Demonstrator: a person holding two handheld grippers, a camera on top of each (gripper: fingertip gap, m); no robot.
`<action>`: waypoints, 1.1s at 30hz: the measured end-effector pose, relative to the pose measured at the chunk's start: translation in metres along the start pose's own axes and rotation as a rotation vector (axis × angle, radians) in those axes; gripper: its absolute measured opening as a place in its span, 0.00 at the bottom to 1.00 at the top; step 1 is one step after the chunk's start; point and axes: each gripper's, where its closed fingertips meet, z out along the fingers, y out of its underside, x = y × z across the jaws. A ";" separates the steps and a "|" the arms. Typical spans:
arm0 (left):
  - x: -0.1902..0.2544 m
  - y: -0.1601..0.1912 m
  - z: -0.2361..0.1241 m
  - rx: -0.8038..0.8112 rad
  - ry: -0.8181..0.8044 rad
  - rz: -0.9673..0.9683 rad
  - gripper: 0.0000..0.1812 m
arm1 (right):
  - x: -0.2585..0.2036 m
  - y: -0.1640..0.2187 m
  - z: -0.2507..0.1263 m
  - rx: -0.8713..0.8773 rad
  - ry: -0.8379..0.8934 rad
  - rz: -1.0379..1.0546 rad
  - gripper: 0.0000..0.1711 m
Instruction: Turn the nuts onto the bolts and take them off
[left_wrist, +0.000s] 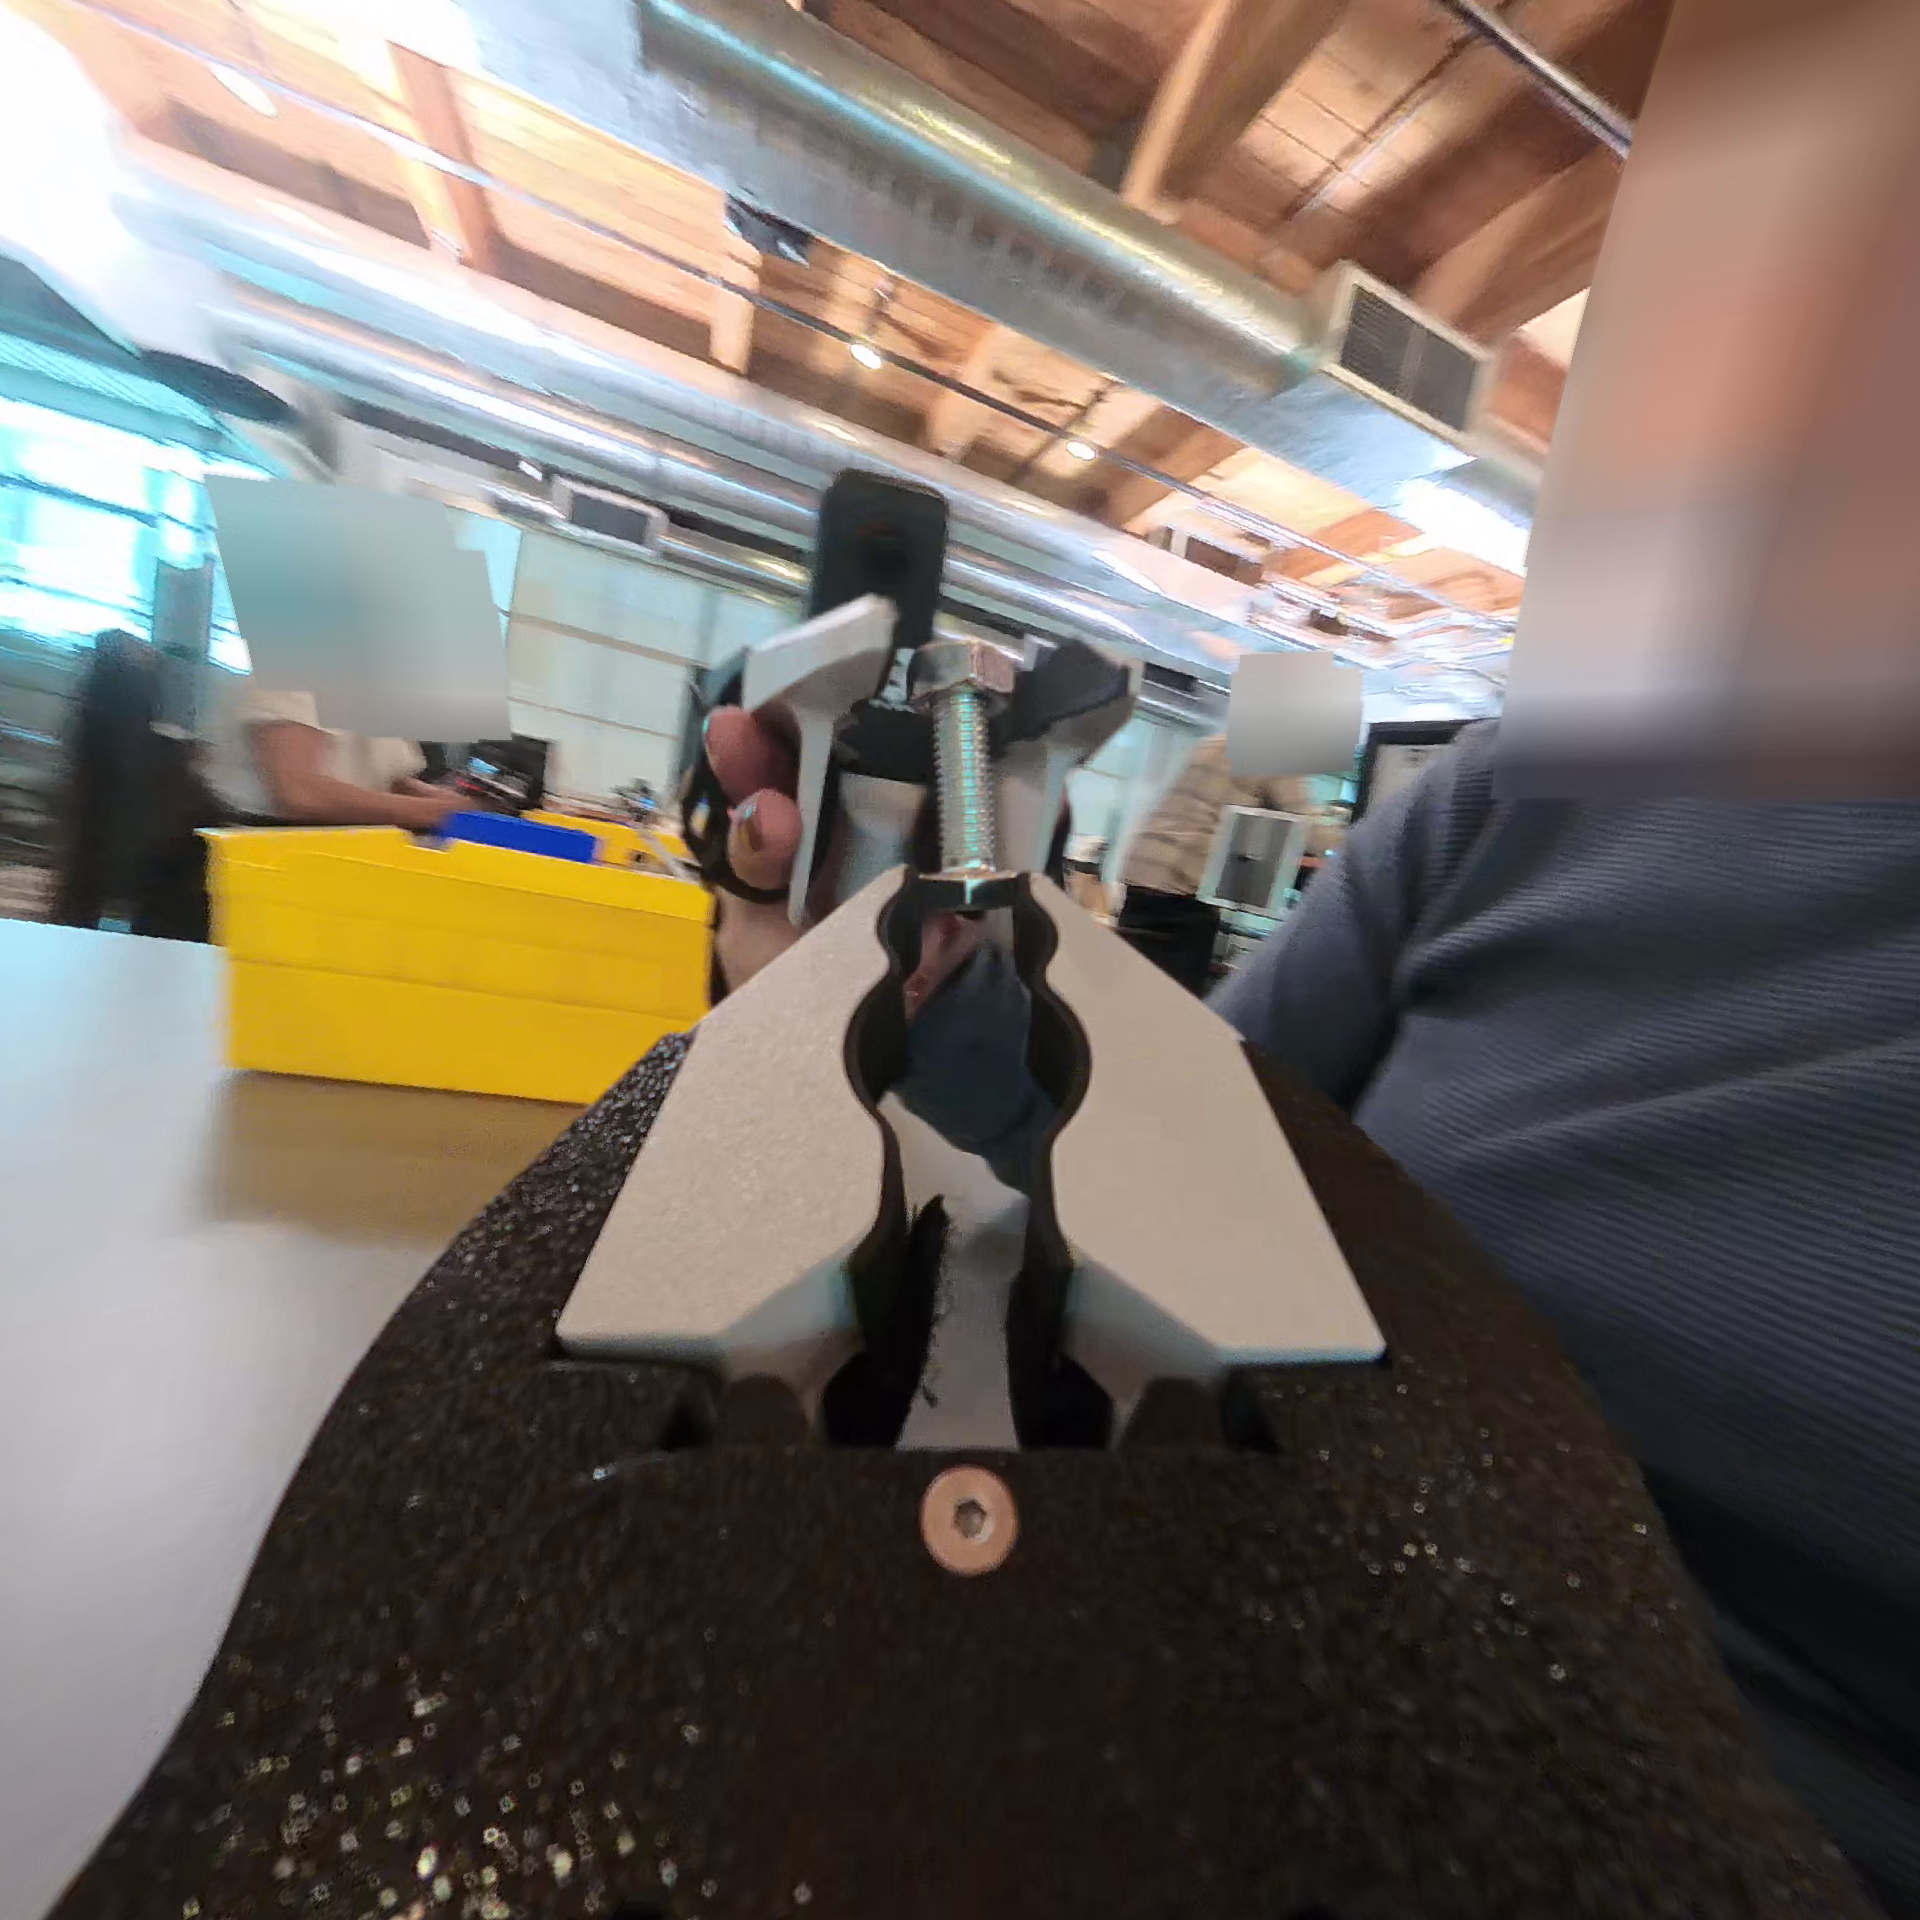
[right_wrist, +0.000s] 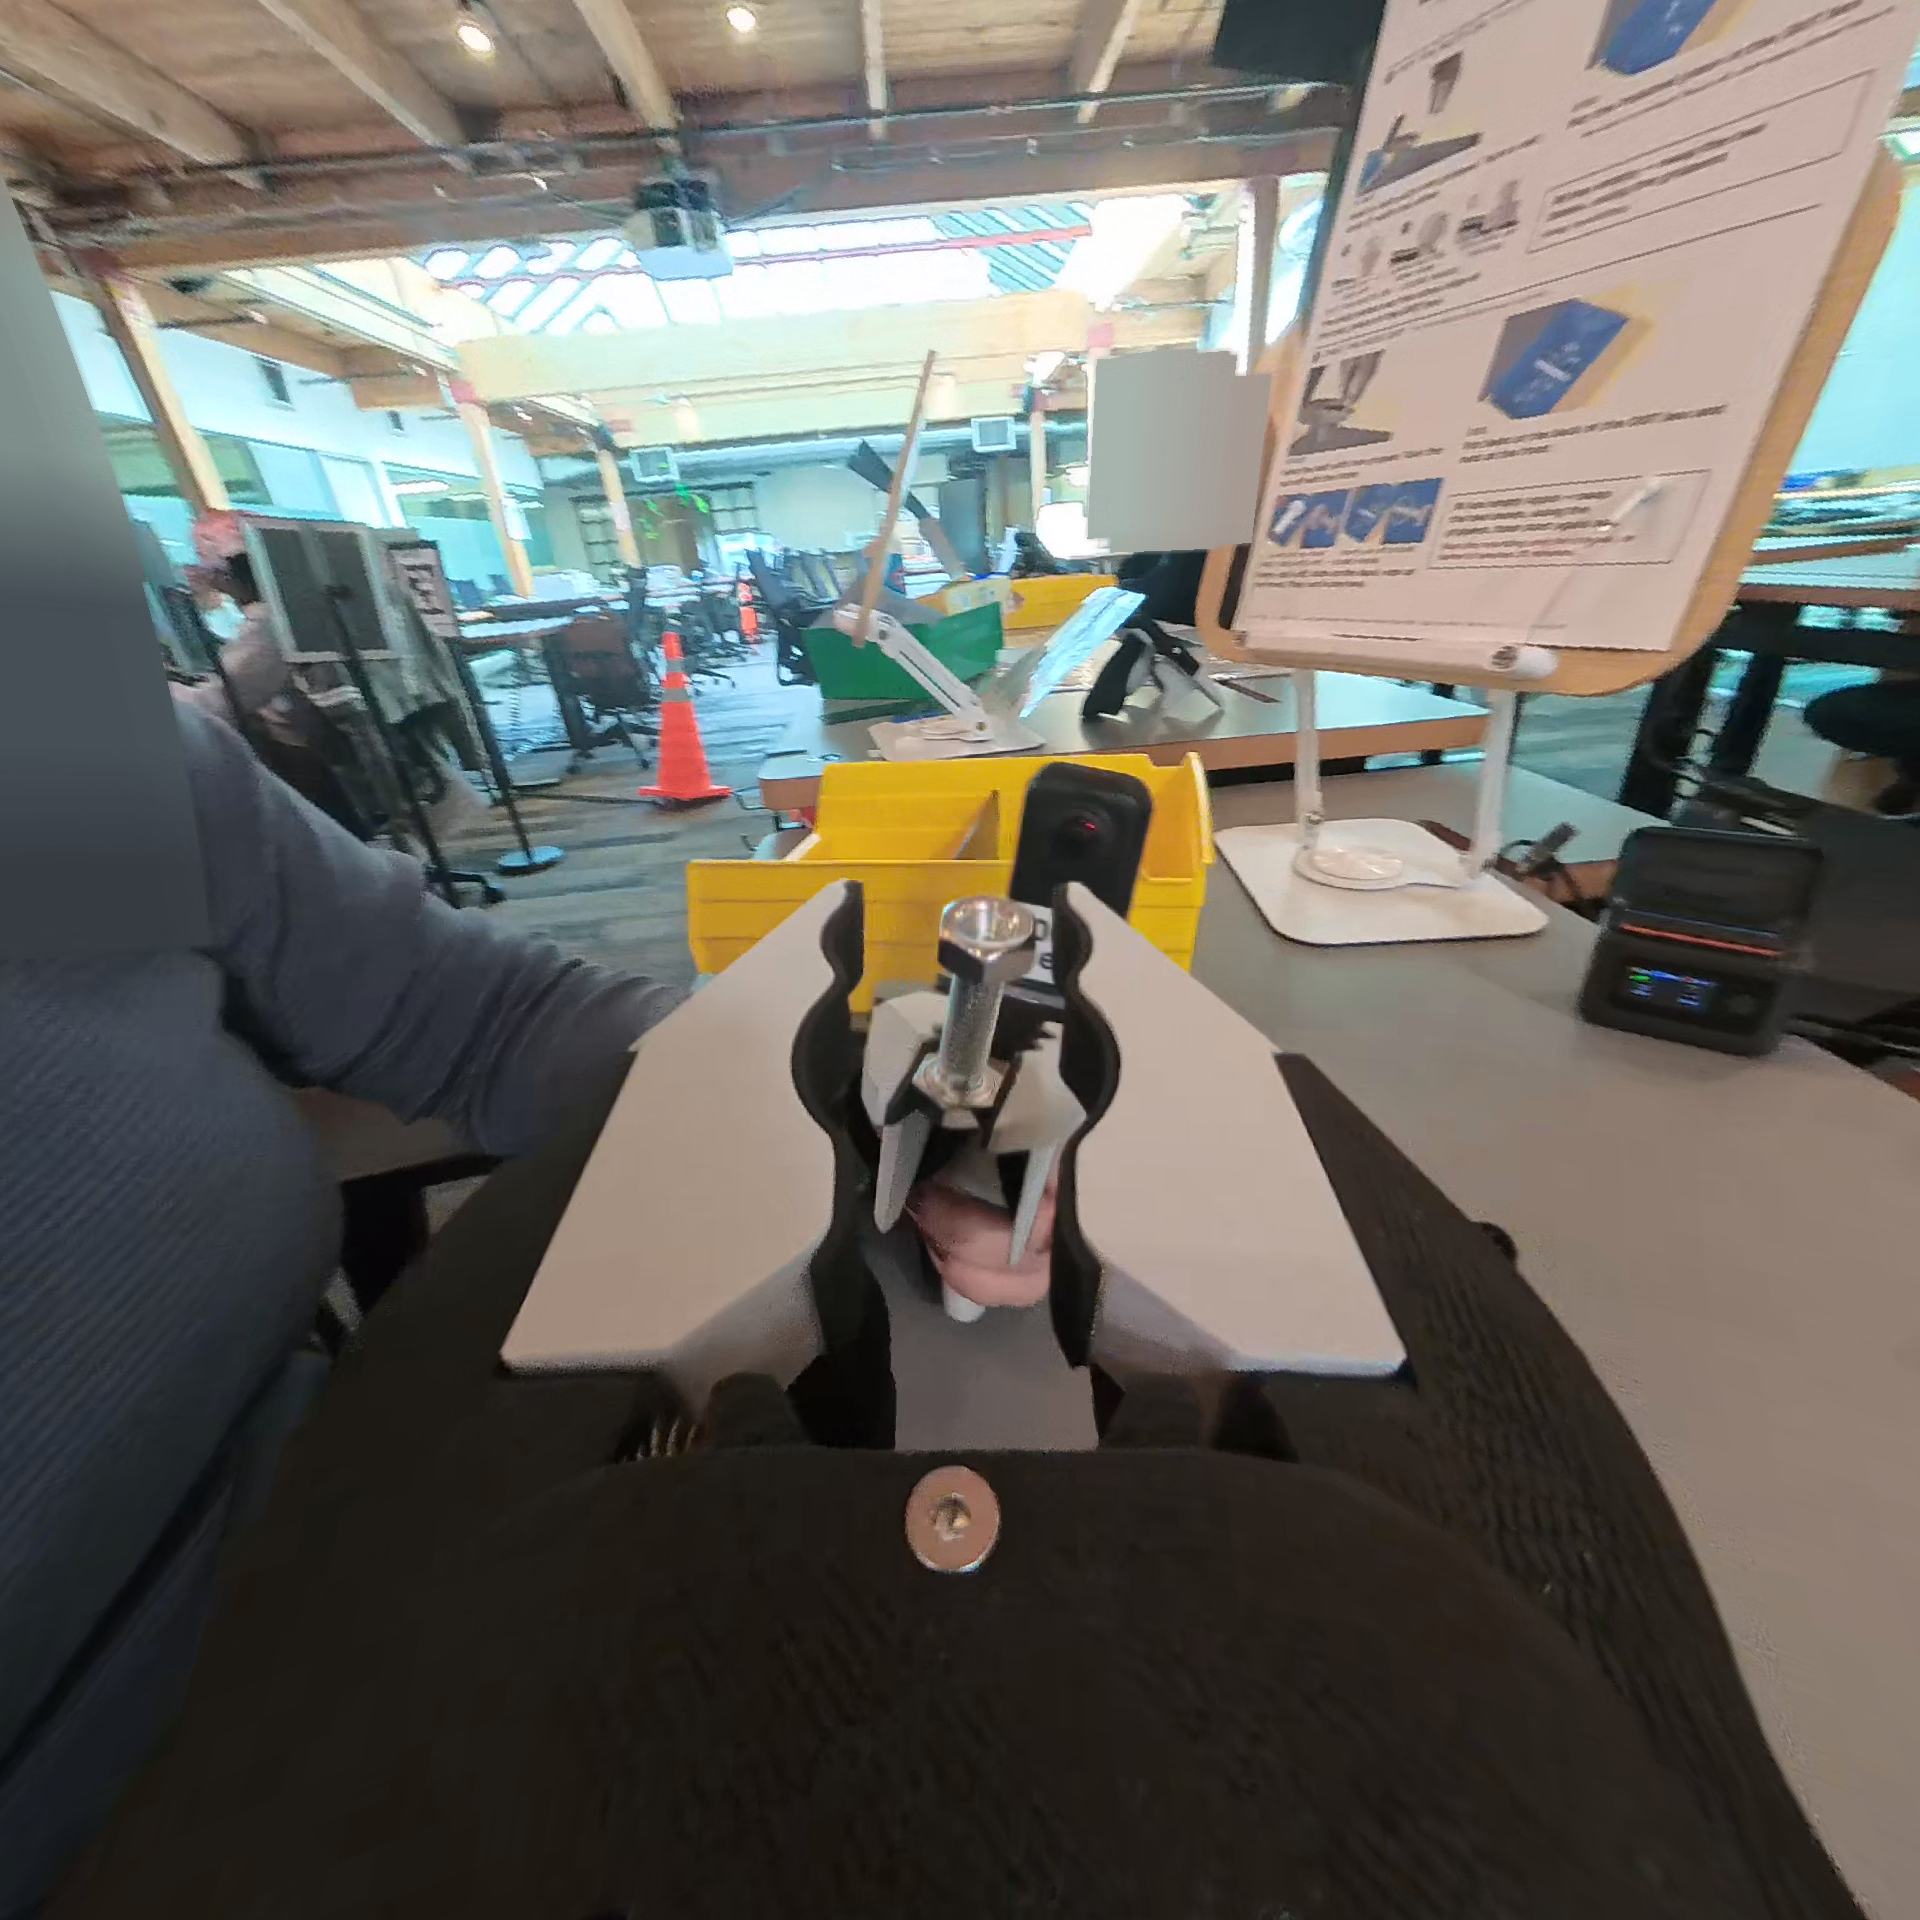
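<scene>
A silver bolt (left_wrist: 961, 769) stands upright between my two grippers, which face each other above the grey table (left_wrist: 156, 1143). My left gripper (left_wrist: 968, 885) is shut on the hex nut (left_wrist: 966, 891) at the bolt's lower end. In the right wrist view the left gripper (right_wrist: 956, 1101) holds that nut (right_wrist: 956, 1086). My right gripper (right_wrist: 971, 914) is open, its fingers on either side of the bolt head (right_wrist: 982, 930) with a gap on each side. The right gripper also shows in the left wrist view (left_wrist: 956, 675), around the head.
A yellow bin (left_wrist: 447, 966) sits on the table beyond the grippers, also in the right wrist view (right_wrist: 914, 831). A clipboard on a white stand (right_wrist: 1558, 364) and a black device (right_wrist: 1694, 935) stand to the right. The person's blue sleeve (right_wrist: 312, 987) is close on the left. One gripper's finger ends stand about 4 cm off the other's.
</scene>
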 end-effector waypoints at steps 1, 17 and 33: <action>0.002 0.002 0.001 -0.009 0.015 -0.009 0.08 | -0.003 -0.001 0.000 0.007 -0.023 0.009 0.19; -0.011 0.008 0.002 -0.038 -0.084 0.017 0.08 | 0.012 0.006 -0.006 -0.044 0.075 0.022 0.10; -0.031 0.000 -0.008 -0.016 -0.230 0.105 0.08 | 0.022 0.013 0.010 -0.015 0.240 -0.024 0.35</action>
